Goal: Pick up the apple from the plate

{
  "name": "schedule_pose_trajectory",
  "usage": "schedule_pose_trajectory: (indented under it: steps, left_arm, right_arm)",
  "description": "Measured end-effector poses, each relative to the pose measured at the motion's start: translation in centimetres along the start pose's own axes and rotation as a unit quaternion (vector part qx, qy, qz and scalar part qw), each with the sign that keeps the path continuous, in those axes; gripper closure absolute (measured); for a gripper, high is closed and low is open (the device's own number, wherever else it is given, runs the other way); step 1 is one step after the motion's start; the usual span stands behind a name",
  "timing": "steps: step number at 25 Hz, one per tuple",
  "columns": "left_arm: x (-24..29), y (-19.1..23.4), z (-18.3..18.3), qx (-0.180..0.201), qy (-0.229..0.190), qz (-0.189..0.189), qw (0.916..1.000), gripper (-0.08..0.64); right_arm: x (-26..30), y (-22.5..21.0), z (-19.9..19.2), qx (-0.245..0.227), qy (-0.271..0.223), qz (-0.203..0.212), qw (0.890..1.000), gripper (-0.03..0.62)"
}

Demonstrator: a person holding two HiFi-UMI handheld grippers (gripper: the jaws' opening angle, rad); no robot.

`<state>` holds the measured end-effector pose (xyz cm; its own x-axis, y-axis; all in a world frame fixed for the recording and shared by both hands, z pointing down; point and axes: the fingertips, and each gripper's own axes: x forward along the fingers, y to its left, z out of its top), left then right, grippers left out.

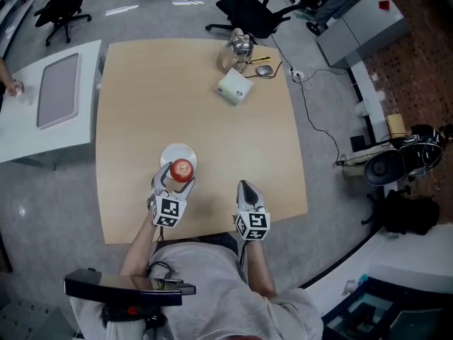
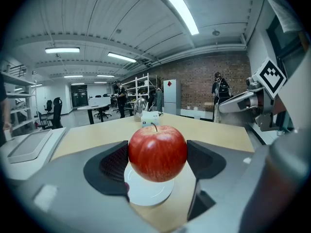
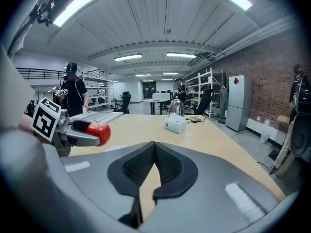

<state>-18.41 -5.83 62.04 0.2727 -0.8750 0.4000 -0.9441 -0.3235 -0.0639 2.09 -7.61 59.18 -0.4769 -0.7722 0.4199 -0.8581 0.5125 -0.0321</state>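
Observation:
A red apple [image 2: 157, 152] sits between the two black pads of my left gripper [image 2: 158, 161], which is shut on it and holds it a little above the white plate [image 2: 146, 191]. In the head view the apple [image 1: 182, 169] hangs over the near edge of the plate [image 1: 173, 152], in the left gripper [image 1: 177, 178]. The right gripper view shows the apple [image 3: 98, 132] lifted at the left. My right gripper [image 1: 245, 188] rests shut and empty near the table's front edge, its pads [image 3: 142, 168] touching.
The wooden table [image 1: 141, 98] carries a white box [image 1: 234, 88], a metal kettle [image 1: 239, 47] and small items at its far side. A white side table [image 1: 35, 112] with a grey tray stands left. Office chairs [image 1: 248, 9] and cables surround it. People stand further off.

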Motion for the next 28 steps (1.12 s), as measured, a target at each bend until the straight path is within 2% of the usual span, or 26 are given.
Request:
schedule_pose_trajectory:
  steps: [11,28]
  left_arm:
    - [-0.7,-3.0,1.9,0.021,-0.017,-0.022,0.9994,0.164]
    - [2.3,-9.6,5.4,0.046,-0.044,-0.064,0.9959,0.164]
  right_arm:
    - [-2.4,-1.8,-1.2,0.014,-0.01,-0.031,0.999,0.586]
    - [-5.0,-8.4,-2.6,0.038,-0.023,-0.069,0.997,0.586]
